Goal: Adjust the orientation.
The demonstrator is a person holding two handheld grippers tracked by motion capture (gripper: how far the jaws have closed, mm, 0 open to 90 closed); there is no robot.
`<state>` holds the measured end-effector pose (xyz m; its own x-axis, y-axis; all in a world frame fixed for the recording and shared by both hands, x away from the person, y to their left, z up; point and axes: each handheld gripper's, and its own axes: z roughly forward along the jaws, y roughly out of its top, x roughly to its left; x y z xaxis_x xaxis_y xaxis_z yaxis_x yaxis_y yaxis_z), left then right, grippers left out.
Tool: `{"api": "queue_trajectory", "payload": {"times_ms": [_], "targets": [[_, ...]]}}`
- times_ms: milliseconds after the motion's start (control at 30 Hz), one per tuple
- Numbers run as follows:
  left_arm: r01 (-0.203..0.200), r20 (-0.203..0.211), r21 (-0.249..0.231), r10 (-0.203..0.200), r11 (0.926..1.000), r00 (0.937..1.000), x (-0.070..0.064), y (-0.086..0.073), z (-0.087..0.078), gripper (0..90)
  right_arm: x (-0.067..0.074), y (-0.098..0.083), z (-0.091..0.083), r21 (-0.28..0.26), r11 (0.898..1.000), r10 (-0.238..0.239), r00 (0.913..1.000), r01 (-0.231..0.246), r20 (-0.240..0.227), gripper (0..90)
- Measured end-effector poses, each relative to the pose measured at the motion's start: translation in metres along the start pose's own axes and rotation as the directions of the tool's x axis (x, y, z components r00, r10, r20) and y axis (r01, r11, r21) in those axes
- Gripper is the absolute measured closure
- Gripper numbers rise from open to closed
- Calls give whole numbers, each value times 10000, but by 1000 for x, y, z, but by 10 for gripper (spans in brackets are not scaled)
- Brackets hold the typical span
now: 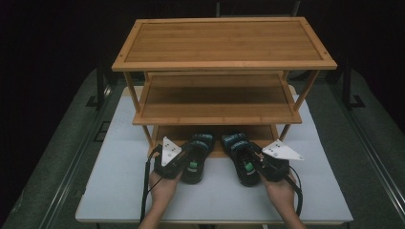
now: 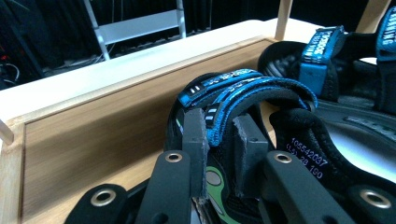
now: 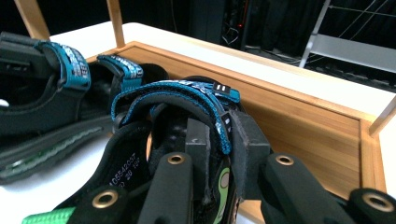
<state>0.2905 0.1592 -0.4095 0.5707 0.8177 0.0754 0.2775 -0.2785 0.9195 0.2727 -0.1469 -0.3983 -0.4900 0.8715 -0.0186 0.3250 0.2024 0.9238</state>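
Observation:
Two black sandals with blue straps lie side by side at the front of a wooden rack's bottom shelf [image 1: 168, 134], heels out over the white table. My left gripper [image 1: 187, 161] is shut on the heel strap of the left sandal [image 1: 203, 142]; in the left gripper view the jaws [image 2: 219, 140] pinch the blue-edged strap [image 2: 243, 86]. My right gripper [image 1: 252, 160] is shut on the heel strap of the right sandal [image 1: 234, 141]; in the right gripper view the strap [image 3: 173, 91] runs between the pads [image 3: 219, 140]. Each gripper view has the other sandal [image 2: 327, 60] [image 3: 46, 88] beside it.
The three-tier bamboo rack [image 1: 224, 43] stands at the back of the white table [image 1: 114, 176], with bare middle [image 1: 215, 98] and top shelves. The bottom shelf has a raised wooden rim [image 2: 93, 126] [image 3: 299, 112]. Open tabletop lies to both sides of the hands.

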Motion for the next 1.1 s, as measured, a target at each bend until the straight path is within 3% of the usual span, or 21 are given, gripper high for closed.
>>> {"api": "queue_trajectory", "payload": {"times_ms": [233,567,700,867,1100], "targets": [[36,-139,-120,-37,9999,9999,-4,-1,14,776,1,0,18,71,9999,-75,9993,73,377,775],[75,-249,-97,-78,9999,9997,-8,2,29,775,-1,-2,31,8,9997,259,9971,-260,716,774],[35,-257,30,-34,10000,9997,-7,1,32,775,-2,-3,36,45,9993,371,9969,-375,691,773],[56,-146,82,-55,10000,9999,-5,0,33,770,-3,-8,41,247,9996,133,9977,-149,660,771],[-139,82,150,138,9998,9999,-3,2,31,699,-9,-8,41,412,9989,211,9989,-228,421,738]]}}
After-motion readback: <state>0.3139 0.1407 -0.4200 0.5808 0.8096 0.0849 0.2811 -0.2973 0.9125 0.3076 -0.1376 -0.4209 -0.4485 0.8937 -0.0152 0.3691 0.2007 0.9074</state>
